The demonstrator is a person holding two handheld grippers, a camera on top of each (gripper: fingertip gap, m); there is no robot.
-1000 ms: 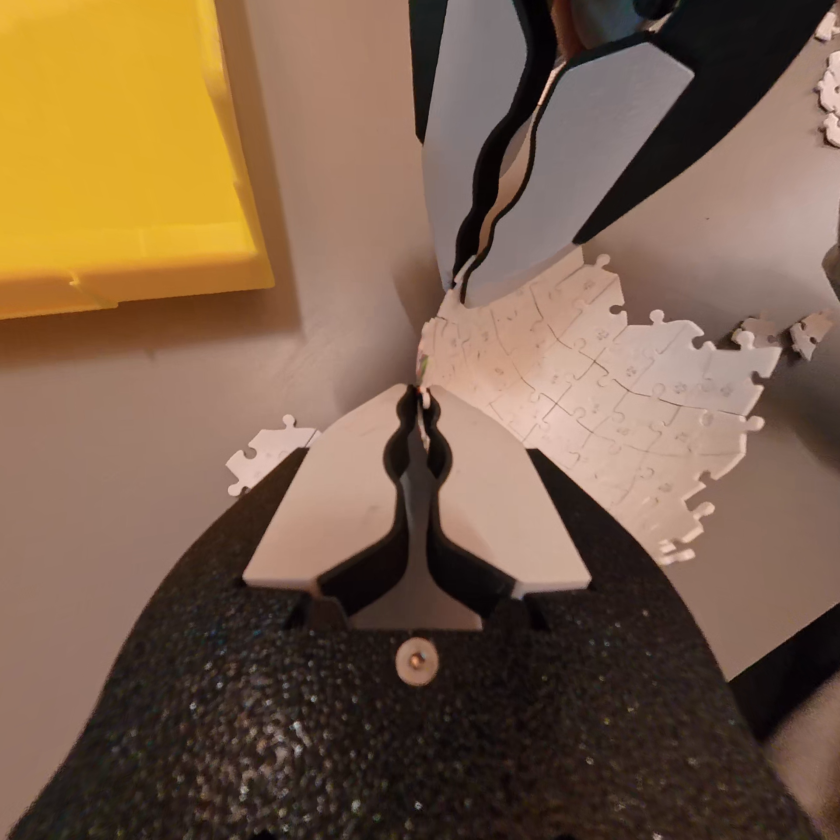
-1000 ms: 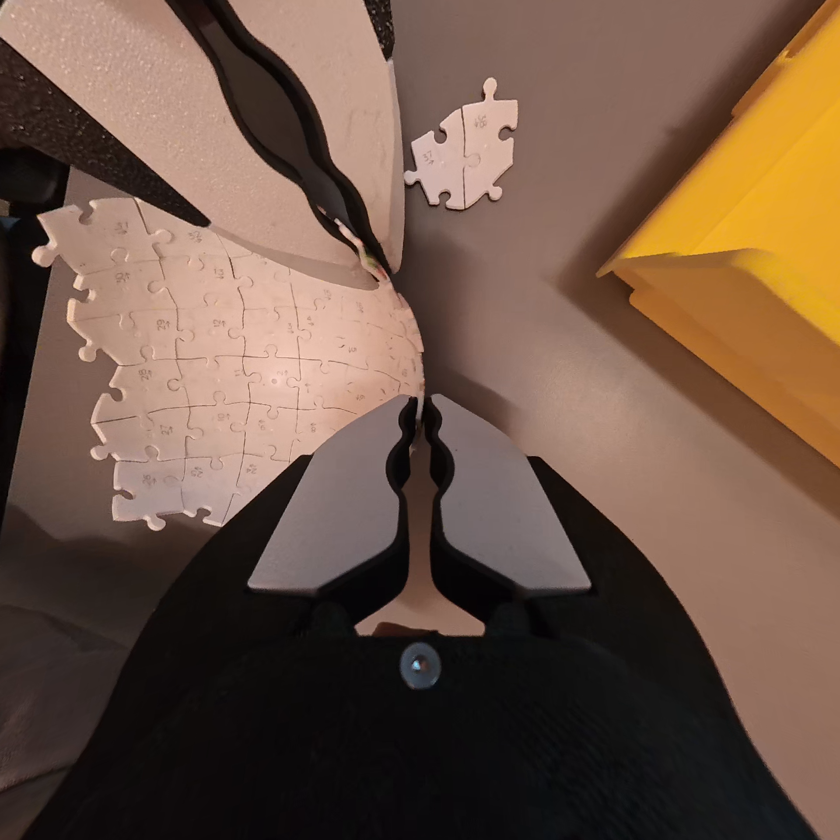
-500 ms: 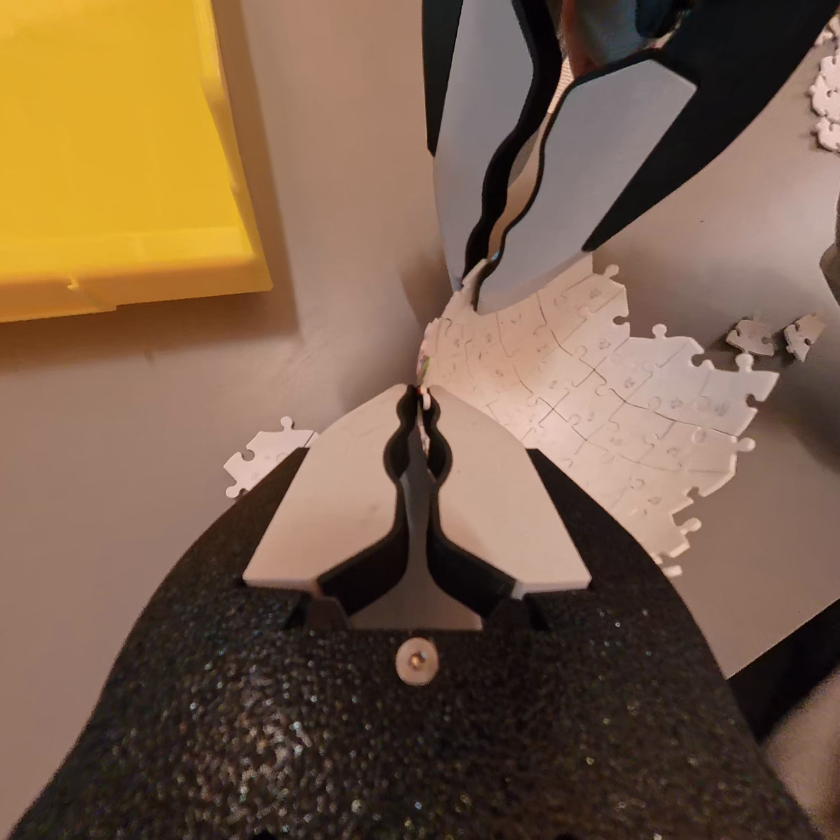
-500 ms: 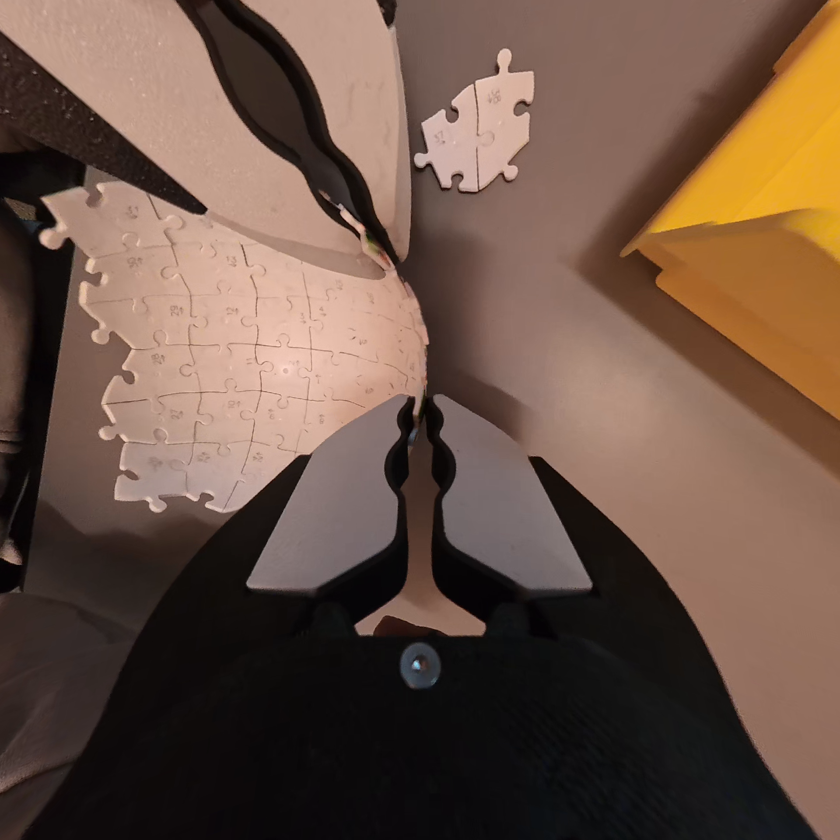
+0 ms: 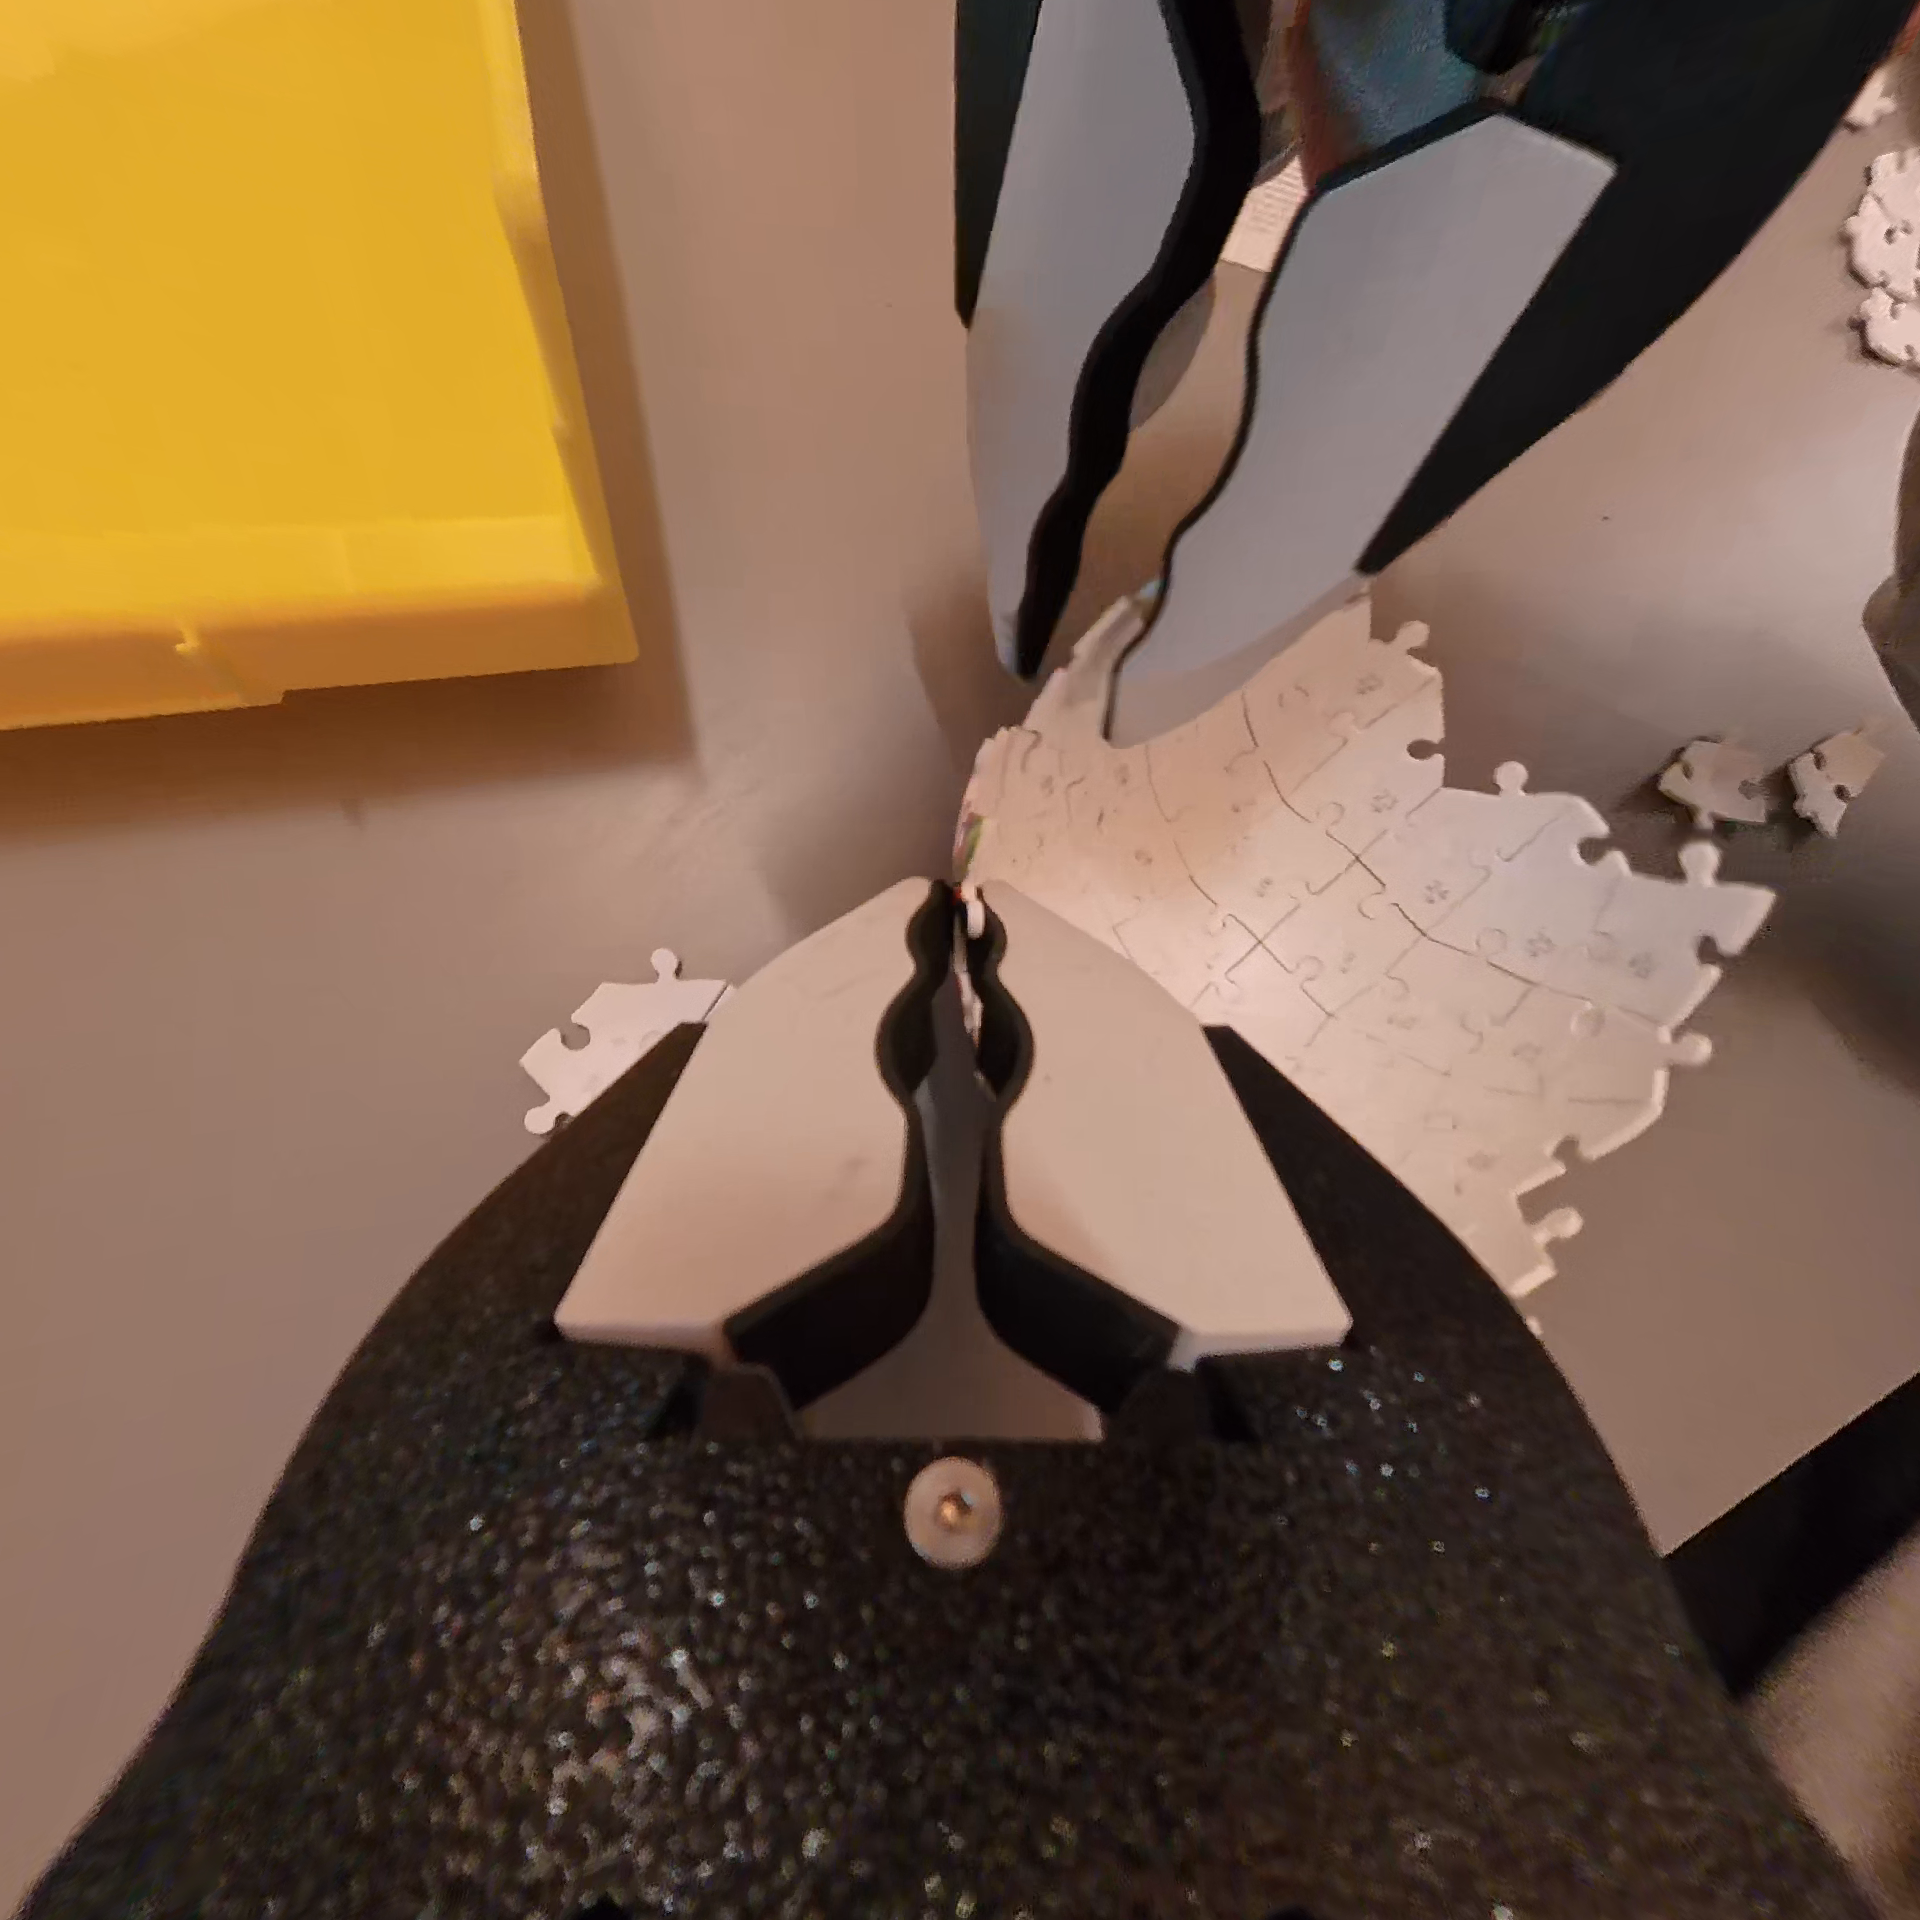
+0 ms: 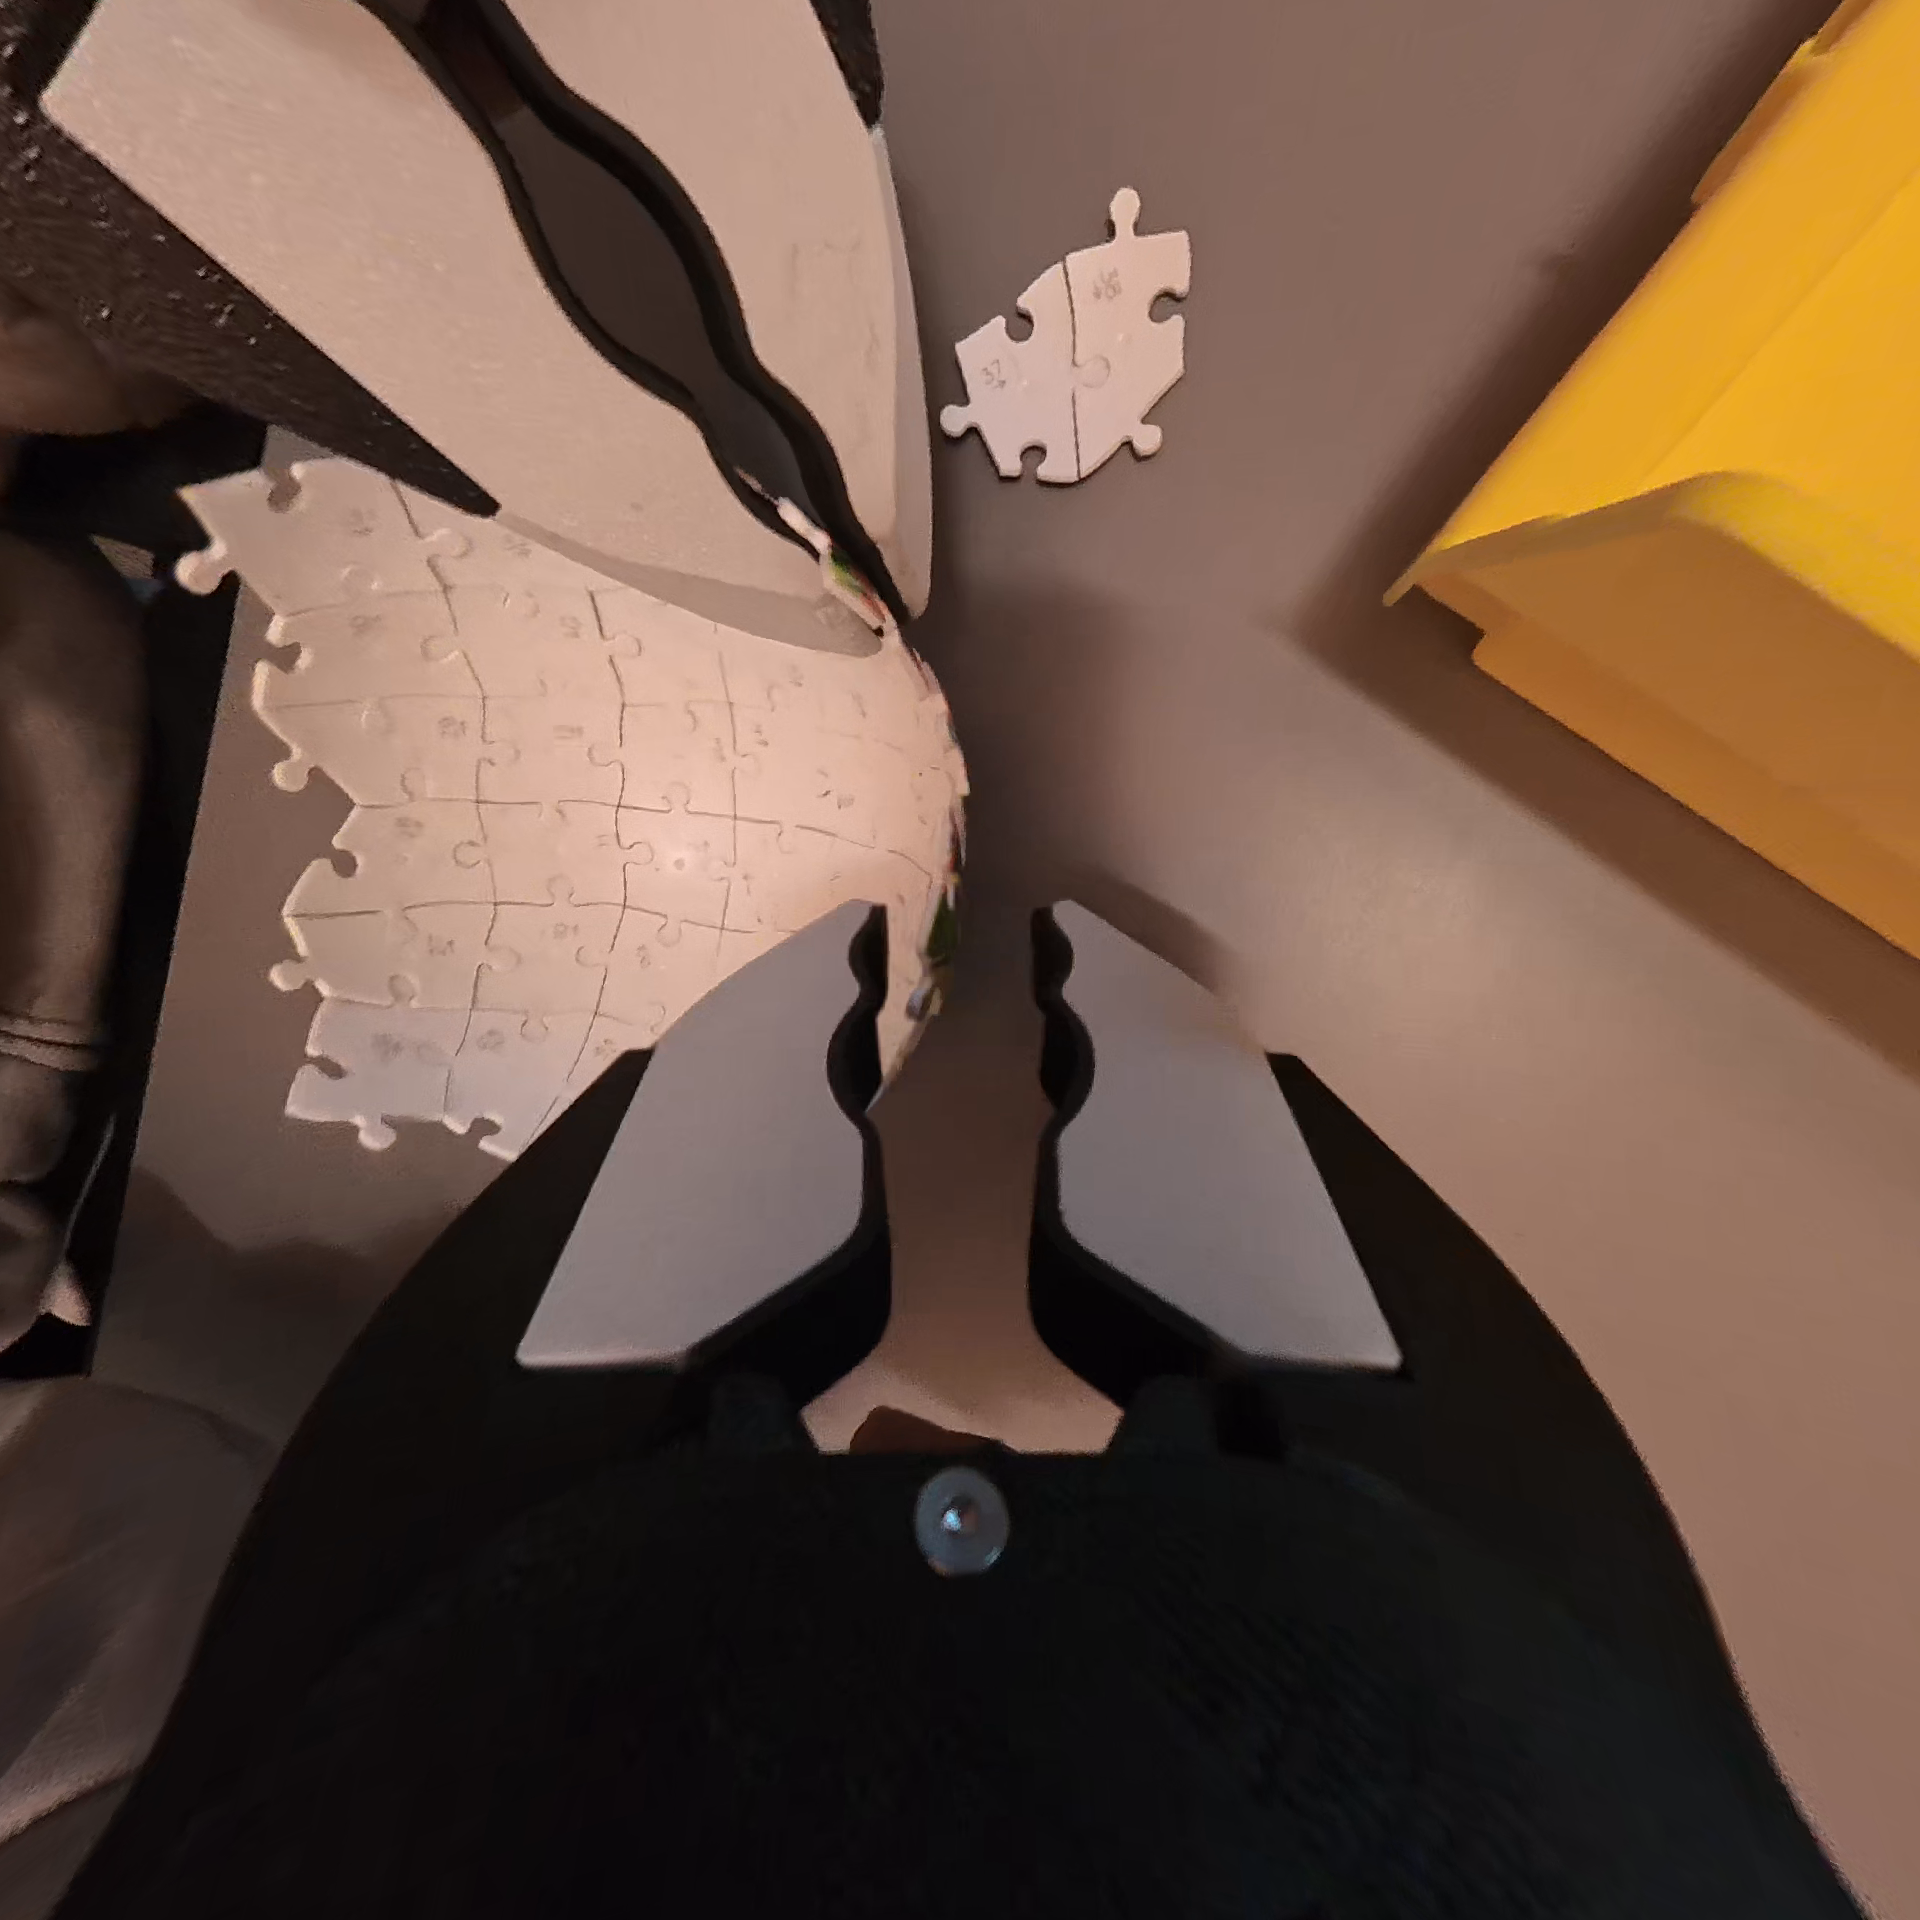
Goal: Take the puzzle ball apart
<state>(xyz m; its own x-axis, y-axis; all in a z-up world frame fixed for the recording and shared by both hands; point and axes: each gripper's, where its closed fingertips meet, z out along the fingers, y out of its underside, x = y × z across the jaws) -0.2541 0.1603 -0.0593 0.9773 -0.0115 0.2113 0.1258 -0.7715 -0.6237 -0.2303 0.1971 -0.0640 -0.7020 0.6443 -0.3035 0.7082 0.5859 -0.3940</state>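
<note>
1. The left hand-held gripper (image 5: 961,899) pinched the puzzle ball (image 5: 1403,935) shell's rim.
2. The right hand-held gripper (image 6: 956,925) stood parted, the rim beside its left finger.
3. The shell lay beside the yellow bin (image 5: 260,343).

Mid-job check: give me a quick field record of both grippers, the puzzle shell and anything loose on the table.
left gripper: shut on the rim of the puzzle shell
right gripper: open, straddling the shell's rim
puzzle shell: partial curved section, white inside facing the cameras, jagged open edge
joined pair of pieces: flat on the table, apart from the shell
loose pieces: beside the shell's far edge
yellow bin: off to the side
</note>
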